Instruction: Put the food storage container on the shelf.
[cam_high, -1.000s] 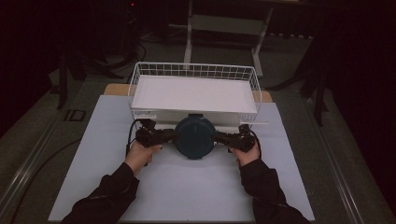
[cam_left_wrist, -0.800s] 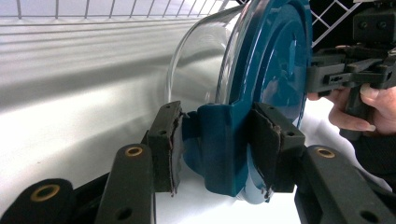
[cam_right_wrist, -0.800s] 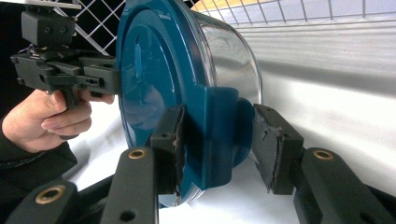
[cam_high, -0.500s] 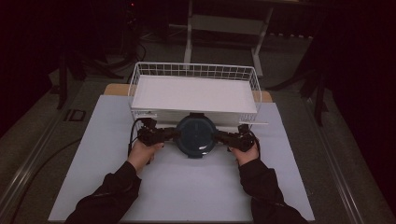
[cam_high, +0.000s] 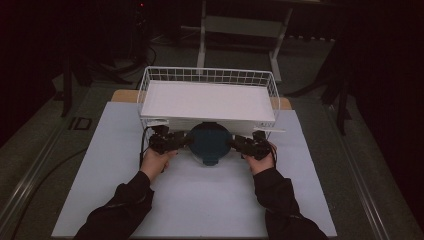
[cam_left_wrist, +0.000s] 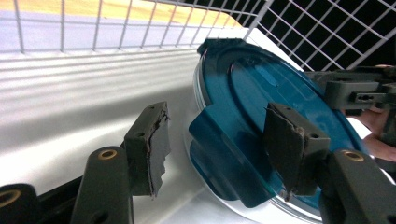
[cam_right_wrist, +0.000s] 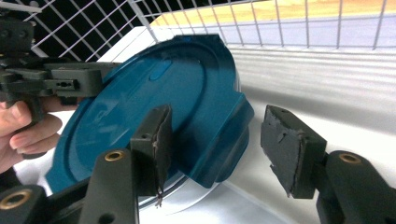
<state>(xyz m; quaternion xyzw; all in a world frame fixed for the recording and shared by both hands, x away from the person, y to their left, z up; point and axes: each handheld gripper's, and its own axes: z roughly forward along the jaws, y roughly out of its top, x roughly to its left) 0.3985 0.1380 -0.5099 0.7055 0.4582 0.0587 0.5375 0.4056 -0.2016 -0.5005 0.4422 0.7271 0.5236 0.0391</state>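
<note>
A round container with a teal clip-on lid (cam_high: 209, 142) sits on the white table just in front of the wire basket (cam_high: 207, 70). My left gripper (cam_high: 185, 141) is at its left side and my right gripper (cam_high: 234, 143) at its right. In the left gripper view, the left gripper (cam_left_wrist: 219, 147) is open, its jaws on either side of a teal lid tab (cam_left_wrist: 215, 140). In the right gripper view, the right gripper (cam_right_wrist: 222, 149) is open too, its jaws straddling the opposite lid tab (cam_right_wrist: 223, 133). Each view also shows the other gripper beyond the lid.
The basket holds a white liner (cam_high: 207, 100) and stands at the back of the white table top (cam_high: 200, 200). A wooden board edge (cam_high: 122, 95) shows behind it. Dark floor, cables and a metal stand (cam_high: 240, 25) lie beyond the table.
Both hands and the container have shifted slightly toward the basket, and the grippers sit a little closer in against the lid.
</note>
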